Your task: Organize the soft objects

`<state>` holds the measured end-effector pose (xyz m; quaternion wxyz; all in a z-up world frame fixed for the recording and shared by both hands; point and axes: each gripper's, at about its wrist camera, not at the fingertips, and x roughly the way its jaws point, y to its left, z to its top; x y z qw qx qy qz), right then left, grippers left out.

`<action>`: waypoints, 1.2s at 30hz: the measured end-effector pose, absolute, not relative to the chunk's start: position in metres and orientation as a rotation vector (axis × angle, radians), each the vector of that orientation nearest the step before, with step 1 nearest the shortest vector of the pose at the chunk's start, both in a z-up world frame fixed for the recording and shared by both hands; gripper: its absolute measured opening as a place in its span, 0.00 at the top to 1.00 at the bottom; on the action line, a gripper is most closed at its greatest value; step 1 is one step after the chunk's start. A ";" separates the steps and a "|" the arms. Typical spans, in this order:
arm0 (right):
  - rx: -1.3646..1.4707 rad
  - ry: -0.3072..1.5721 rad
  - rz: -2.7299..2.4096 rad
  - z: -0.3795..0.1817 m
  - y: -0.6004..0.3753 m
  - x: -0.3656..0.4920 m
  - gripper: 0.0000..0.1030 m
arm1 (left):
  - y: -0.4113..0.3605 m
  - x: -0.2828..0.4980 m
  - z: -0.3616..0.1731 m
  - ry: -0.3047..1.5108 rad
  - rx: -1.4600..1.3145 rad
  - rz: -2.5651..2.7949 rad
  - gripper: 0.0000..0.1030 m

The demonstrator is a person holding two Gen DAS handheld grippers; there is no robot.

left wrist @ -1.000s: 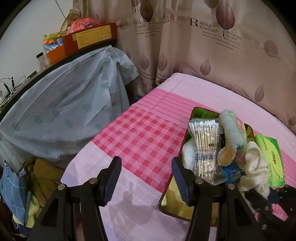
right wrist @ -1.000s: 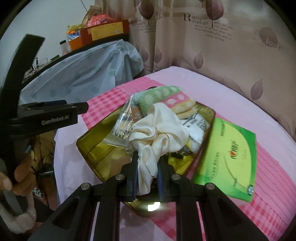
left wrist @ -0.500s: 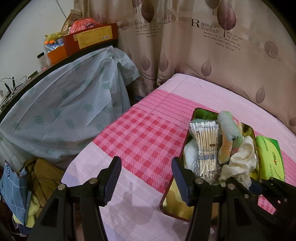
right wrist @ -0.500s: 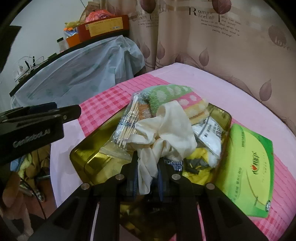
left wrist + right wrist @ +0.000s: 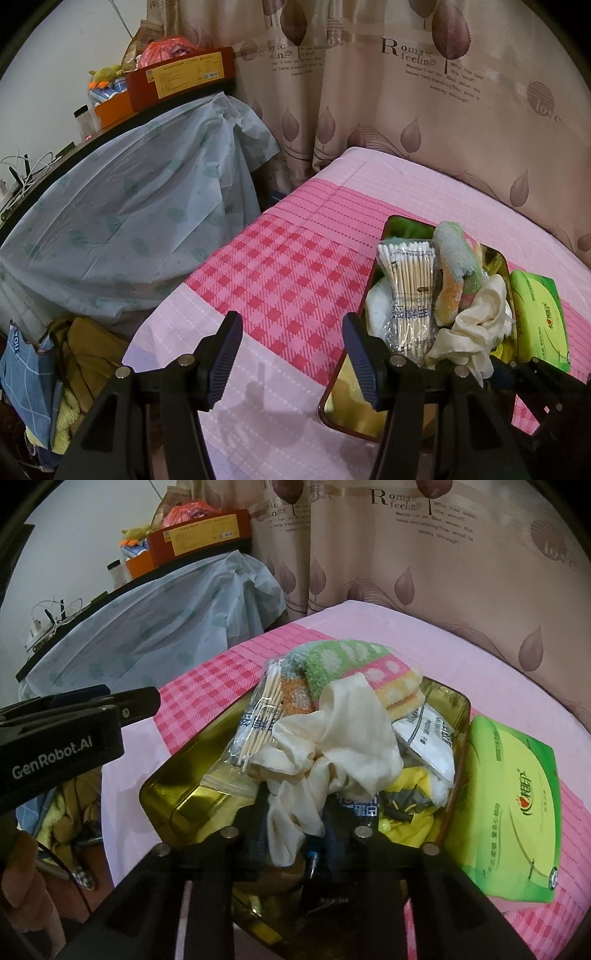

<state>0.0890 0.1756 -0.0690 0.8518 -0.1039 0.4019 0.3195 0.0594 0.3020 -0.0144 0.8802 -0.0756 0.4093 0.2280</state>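
A gold tin box (image 5: 173, 805) (image 5: 343, 402) on the pink bedspread holds a bag of cotton swabs (image 5: 408, 291) (image 5: 258, 720), a striped fluffy towel (image 5: 343, 664) (image 5: 456, 262), white packets (image 5: 428, 738) and a yellow item (image 5: 413, 805). My right gripper (image 5: 295, 834) is shut on a cream cloth (image 5: 340, 738) (image 5: 476, 325) that rests low on the pile in the box. My left gripper (image 5: 291, 354) is open and empty over the bedspread, left of the box; its body shows in the right wrist view (image 5: 74, 734).
A green tissue pack (image 5: 506, 812) (image 5: 539, 317) lies right of the box. A desk under a pale plastic sheet (image 5: 129, 221) stands left of the bed, with boxes (image 5: 181, 77) on top. Leaf-print curtains (image 5: 406, 92) hang behind. Clothes (image 5: 74, 354) lie on the floor.
My right gripper has lowered the cream cloth from above the box down onto the pile inside it. The left gripper has stayed put and open.
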 end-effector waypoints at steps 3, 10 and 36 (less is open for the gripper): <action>-0.218 0.840 0.666 -0.069 0.175 0.087 0.65 | 0.302 0.059 -0.014 0.854 -0.154 0.474 0.44; -0.223 0.832 0.659 -0.067 0.174 0.082 0.39 | 0.299 0.059 -0.012 0.851 -0.153 0.470 0.44; -0.159 0.723 0.562 -0.030 0.132 0.030 0.04 | 0.277 0.058 -0.006 0.813 -0.110 0.414 0.44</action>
